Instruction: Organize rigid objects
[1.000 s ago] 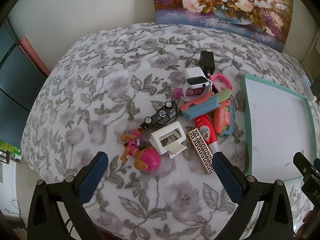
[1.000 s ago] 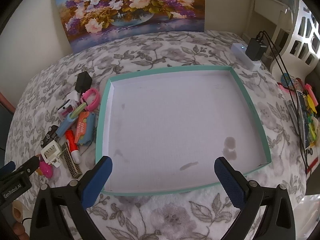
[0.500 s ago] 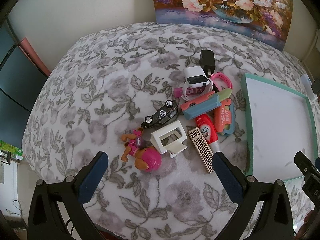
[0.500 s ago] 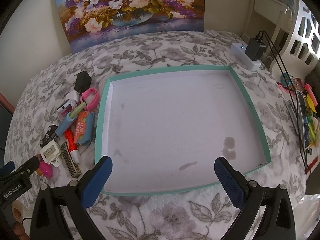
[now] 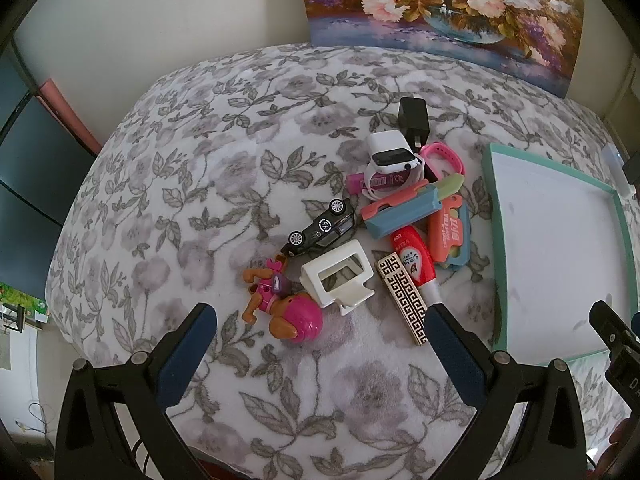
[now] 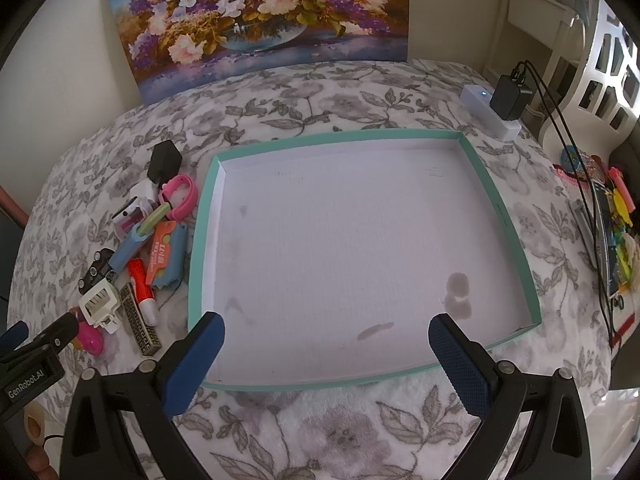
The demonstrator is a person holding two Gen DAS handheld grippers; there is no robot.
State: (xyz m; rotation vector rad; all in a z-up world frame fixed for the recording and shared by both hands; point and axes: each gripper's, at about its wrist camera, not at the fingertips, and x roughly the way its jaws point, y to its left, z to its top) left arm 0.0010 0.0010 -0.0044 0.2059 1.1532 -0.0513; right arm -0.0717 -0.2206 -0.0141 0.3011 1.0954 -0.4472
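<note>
A heap of small items lies on the flowered blanket: a pink toy figure (image 5: 280,308), a white plastic holder (image 5: 336,276), a black toy car (image 5: 320,230), a patterned lighter (image 5: 404,296), a red tube (image 5: 412,256), a white smartwatch (image 5: 394,160), a pink band (image 5: 444,156) and a black charger (image 5: 414,120). My left gripper (image 5: 316,344) hovers open just short of the figure and holder. To the right sits a shallow teal-rimmed tray (image 6: 496,208) with nothing in it. My right gripper (image 6: 326,348) is open above the tray's near edge.
A flower painting (image 6: 260,20) leans on the wall behind the bed. A white power strip with a black plug (image 6: 500,108) lies at the far right corner. Colourful clutter (image 6: 616,240) lines the right edge. Bare blanket spreads left of the heap (image 5: 180,200).
The left wrist view has shifted slightly so less of the tray shows; the heap stays put. The right gripper has hardly moved.
</note>
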